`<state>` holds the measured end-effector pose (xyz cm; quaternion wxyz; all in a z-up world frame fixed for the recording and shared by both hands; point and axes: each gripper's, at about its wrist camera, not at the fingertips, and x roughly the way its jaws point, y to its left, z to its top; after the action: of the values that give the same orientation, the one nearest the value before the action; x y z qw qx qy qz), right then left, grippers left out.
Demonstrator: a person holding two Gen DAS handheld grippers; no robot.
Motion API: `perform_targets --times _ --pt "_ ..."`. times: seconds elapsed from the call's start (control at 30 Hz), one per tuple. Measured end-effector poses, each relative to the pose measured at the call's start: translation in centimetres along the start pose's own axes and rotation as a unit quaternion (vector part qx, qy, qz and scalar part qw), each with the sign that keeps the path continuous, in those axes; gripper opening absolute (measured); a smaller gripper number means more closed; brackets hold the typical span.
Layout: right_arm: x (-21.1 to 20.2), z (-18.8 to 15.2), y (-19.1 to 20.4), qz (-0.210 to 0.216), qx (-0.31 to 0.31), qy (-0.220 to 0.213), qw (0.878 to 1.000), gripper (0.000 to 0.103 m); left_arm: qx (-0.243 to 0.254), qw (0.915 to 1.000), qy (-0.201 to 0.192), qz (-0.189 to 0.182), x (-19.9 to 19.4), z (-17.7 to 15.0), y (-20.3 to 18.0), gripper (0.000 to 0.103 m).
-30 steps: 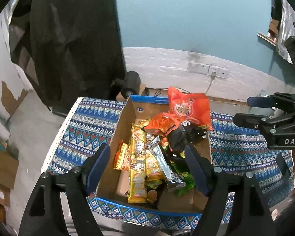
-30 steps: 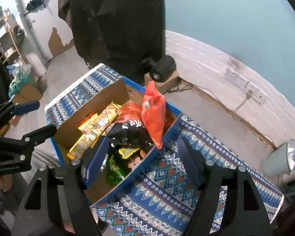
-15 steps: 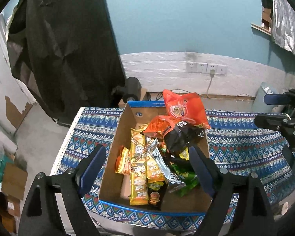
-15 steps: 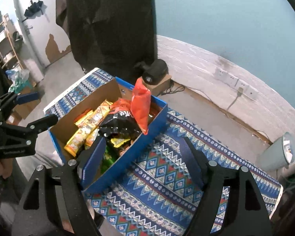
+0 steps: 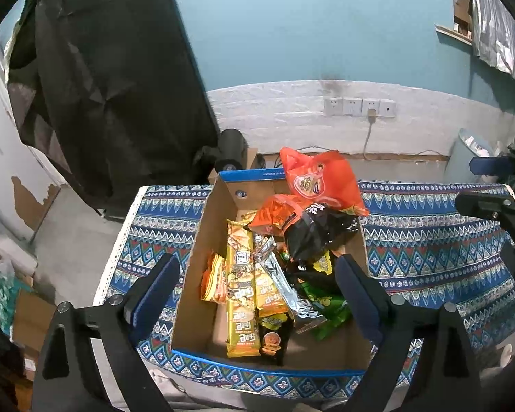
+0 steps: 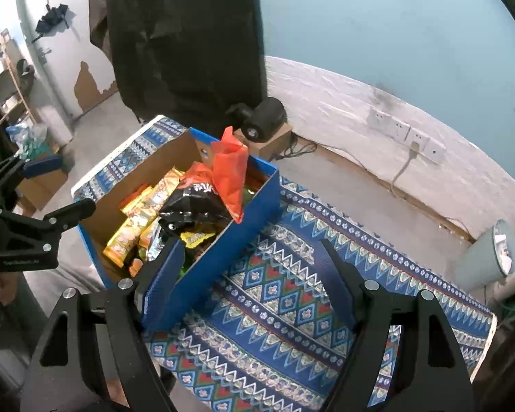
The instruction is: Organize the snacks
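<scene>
A cardboard box with blue outer walls [image 5: 202,233] [image 6: 257,202] sits on a table under a blue patterned cloth. It holds several snack packs: an orange-red bag [image 5: 322,178] [image 6: 230,171] standing at the far end, a black bag [image 5: 316,230] [image 6: 192,202], yellow bars [image 5: 242,292] [image 6: 130,230], a silver pack [image 5: 285,281] and green packs [image 5: 326,305]. My left gripper [image 5: 257,274] is open and empty, held above the box's near end. My right gripper [image 6: 249,257] is open and empty, above the cloth beside the box's right wall.
The patterned cloth [image 6: 292,295] [image 5: 429,240] covers the table right of the box. A black cloth [image 5: 113,86] hangs behind the table. A black lamp on a small carton [image 6: 264,123], wall sockets [image 5: 358,107] and a grey bin [image 6: 491,257] stand beyond the table.
Both grippers have drawn back and up from the box, so it looks smaller and farther. Both stay open. The snacks have not moved.
</scene>
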<state>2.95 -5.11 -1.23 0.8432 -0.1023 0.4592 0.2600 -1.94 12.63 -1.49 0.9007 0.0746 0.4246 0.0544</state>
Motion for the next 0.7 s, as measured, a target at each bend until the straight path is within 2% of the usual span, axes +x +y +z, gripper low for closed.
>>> perform_targets --times 0.33,0.4,0.7 --pt "-0.1 -0.03 -0.21 0.003 0.002 0.0 1.0 0.078 0.001 1.0 0.009 0.002 0.48 0.01 -0.13 0.096" --pt "-0.07 -0.02 -0.22 0.002 0.001 0.0 1.0 0.078 0.002 1.0 0.008 0.004 0.46 -0.01 -0.15 0.1" --pt "-0.04 -0.09 -0.1 0.003 0.001 0.0 1.0 0.078 0.004 0.9999 0.008 0.009 0.5 -0.04 -0.08 0.1"
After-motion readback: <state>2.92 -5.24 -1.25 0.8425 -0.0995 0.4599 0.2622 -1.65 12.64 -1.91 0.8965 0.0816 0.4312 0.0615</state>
